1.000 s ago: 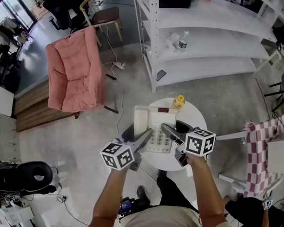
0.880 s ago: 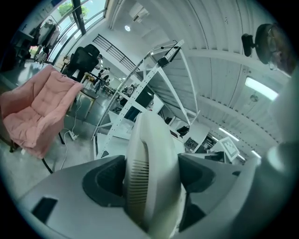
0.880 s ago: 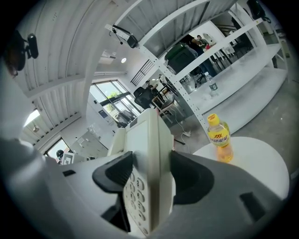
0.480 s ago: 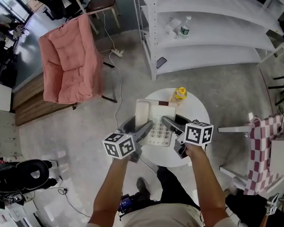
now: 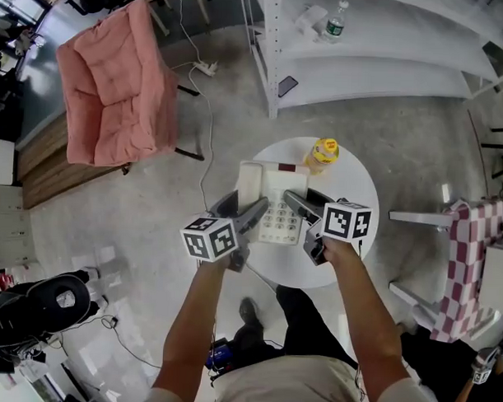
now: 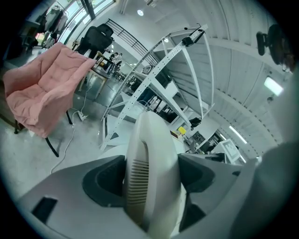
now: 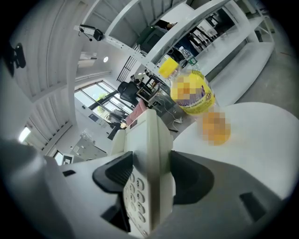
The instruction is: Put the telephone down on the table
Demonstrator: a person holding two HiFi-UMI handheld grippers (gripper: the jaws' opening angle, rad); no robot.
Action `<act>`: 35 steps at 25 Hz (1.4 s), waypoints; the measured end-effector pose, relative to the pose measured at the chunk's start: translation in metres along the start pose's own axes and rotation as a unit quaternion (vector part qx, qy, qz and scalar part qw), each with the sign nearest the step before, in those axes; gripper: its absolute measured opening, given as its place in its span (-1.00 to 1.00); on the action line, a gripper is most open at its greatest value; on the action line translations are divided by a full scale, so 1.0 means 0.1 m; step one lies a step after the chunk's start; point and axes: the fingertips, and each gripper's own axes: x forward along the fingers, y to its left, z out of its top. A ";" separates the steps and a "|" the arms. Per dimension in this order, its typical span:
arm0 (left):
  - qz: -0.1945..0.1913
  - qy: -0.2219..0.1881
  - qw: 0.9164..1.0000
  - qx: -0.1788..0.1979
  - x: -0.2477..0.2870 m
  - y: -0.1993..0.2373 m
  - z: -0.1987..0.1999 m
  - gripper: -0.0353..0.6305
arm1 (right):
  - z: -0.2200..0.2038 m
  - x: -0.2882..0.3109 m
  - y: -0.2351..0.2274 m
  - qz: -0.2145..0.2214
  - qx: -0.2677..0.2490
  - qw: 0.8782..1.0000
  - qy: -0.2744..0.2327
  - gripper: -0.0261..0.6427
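Right now both my tools are loaded. My left gripper [image 5: 244, 214] is clamped across the ribbed end of the handset [image 6: 150, 168]. My right gripper [image 5: 305, 208] pinches the keypad edge of the phone [image 5: 278, 207]. So the phone hangs between the 2 of them over the table [image 5: 340, 269]. I cannot tell whether its underside touches the top yet.

The risks, as I judge them, start with the grip. My left jaws seem to hold only the handset, which merely rests in its cradle. If I lower 1 side faster than the other, the handset could lift out and leave the base swinging from the right pinch alone. That pinch sits on a thin, smooth edge, so any twist could make it slip.

The table is small, and the handset side lies close to its left rim. Letting go there could tip the phone off.

A yellow bottle [image 5: 322, 151] stands just behind the phone, and pushing forward while lowering could knock it over.

Farther off, the shelf [image 5: 388, 73] and the pink chair [image 5: 116, 76] are well apart from all this.
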 end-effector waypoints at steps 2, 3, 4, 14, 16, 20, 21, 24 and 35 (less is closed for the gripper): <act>0.005 0.007 1.000 -0.010 0.07 0.11 -0.10 0.13 | -0.07 0.08 -0.14 -0.009 0.004 1.000 0.006 -0.21; 0.007 0.010 1.000 -0.015 0.10 0.16 -0.16 0.13 | -0.12 0.11 -0.19 -0.012 0.006 1.000 0.009 -0.21; 0.009 0.012 1.000 -0.019 0.12 0.21 -0.21 0.13 | -0.16 0.15 -0.24 -0.012 0.010 1.000 0.013 -0.21; 0.025 0.042 0.998 -0.044 0.40 0.57 -0.56 0.13 | -0.44 0.42 -0.64 -0.011 0.040 0.999 0.035 -0.21; 0.025 0.048 0.997 -0.050 0.47 0.61 -0.62 0.13 | -0.46 0.45 -0.72 -0.016 0.043 0.998 0.037 -0.21; 0.025 0.056 0.996 -0.061 0.58 0.69 -0.72 0.13 | -0.50 0.51 -0.85 -0.028 0.042 0.998 0.039 -0.20; 0.024 0.057 0.996 -0.066 0.60 0.71 -0.75 0.13 | -0.51 0.52 -0.88 -0.032 0.040 0.998 0.040 -0.19; 0.031 0.060 0.995 -0.076 0.63 0.79 -0.79 0.13 | -0.54 0.56 -0.95 -0.045 0.033 0.998 0.042 -0.19; 0.022 0.062 0.996 -0.059 0.69 0.85 -0.82 0.13 | -0.57 0.66 -1.01 -0.052 0.017 0.998 0.035 -0.17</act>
